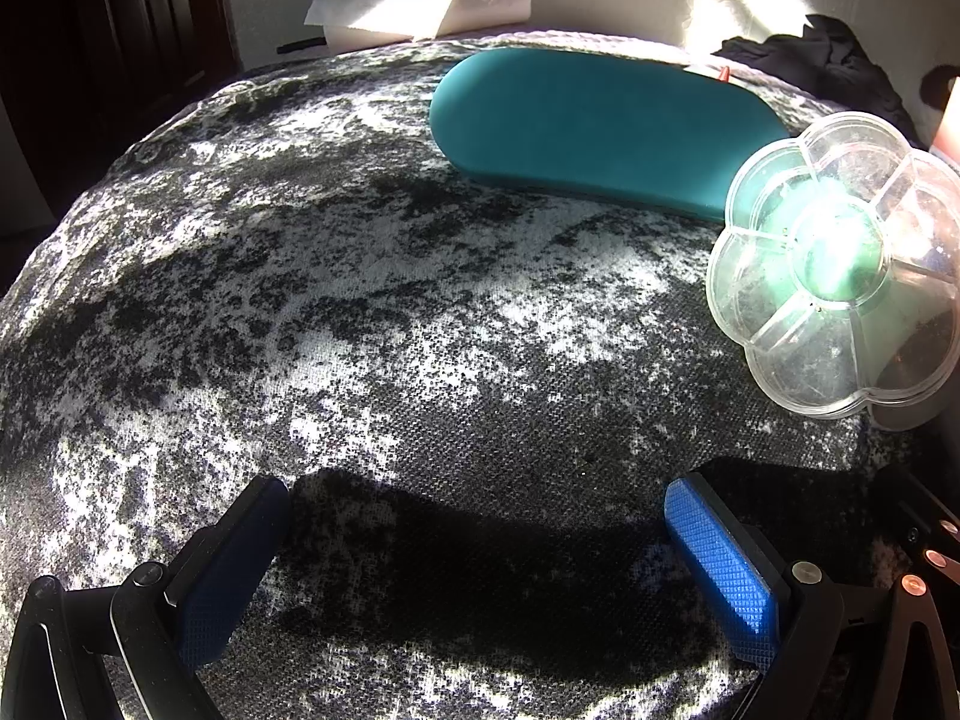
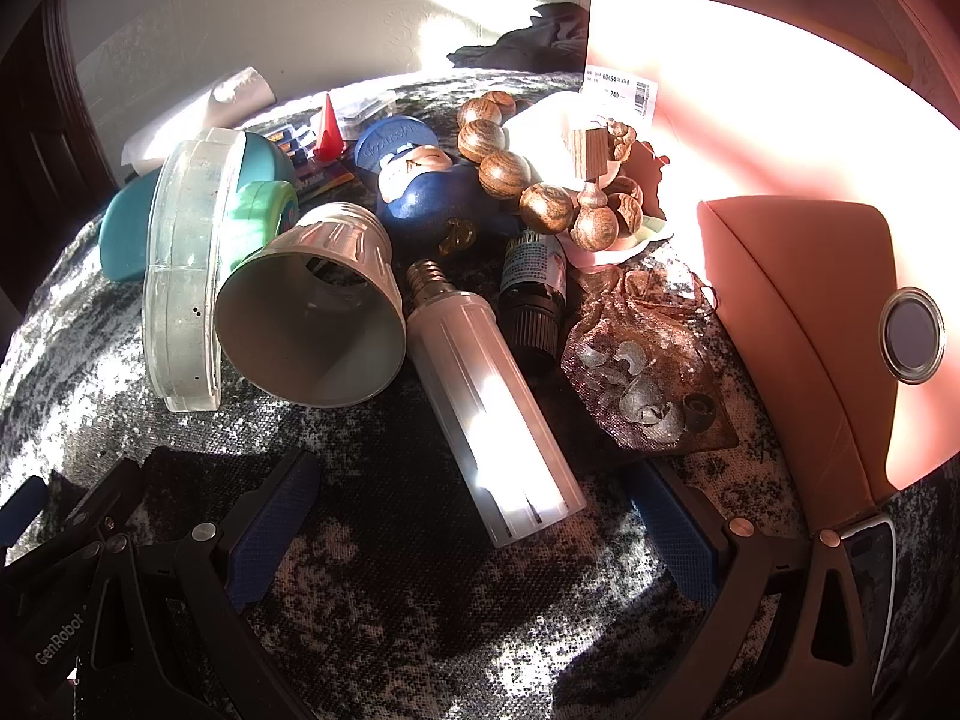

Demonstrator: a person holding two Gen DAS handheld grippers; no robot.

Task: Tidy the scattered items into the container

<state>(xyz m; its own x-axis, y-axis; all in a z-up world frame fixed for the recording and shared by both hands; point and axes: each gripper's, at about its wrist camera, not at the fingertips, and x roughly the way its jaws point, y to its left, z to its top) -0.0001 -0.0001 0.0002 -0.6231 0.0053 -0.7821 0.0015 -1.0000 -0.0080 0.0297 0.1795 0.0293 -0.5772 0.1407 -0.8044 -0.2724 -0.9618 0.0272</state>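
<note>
Both the left hand-held gripper [image 1: 477, 546] and right hand-held gripper [image 2: 474, 531] gape wide, empty, the right one at lower centre flanking the white tube bulb [image 2: 489, 414].

Wide-open left gripper [image 1: 477, 531] over speckled grey cloth [image 1: 360, 300]. Long teal case [image 1: 600, 126] at one o'clock, touching clear flower-shaped plastic box [image 1: 840, 264] at three o'clock.

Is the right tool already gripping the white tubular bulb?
No: the right tool is open, and the white tubular bulb lies on the mottled cloth, touching neither pad.
</note>
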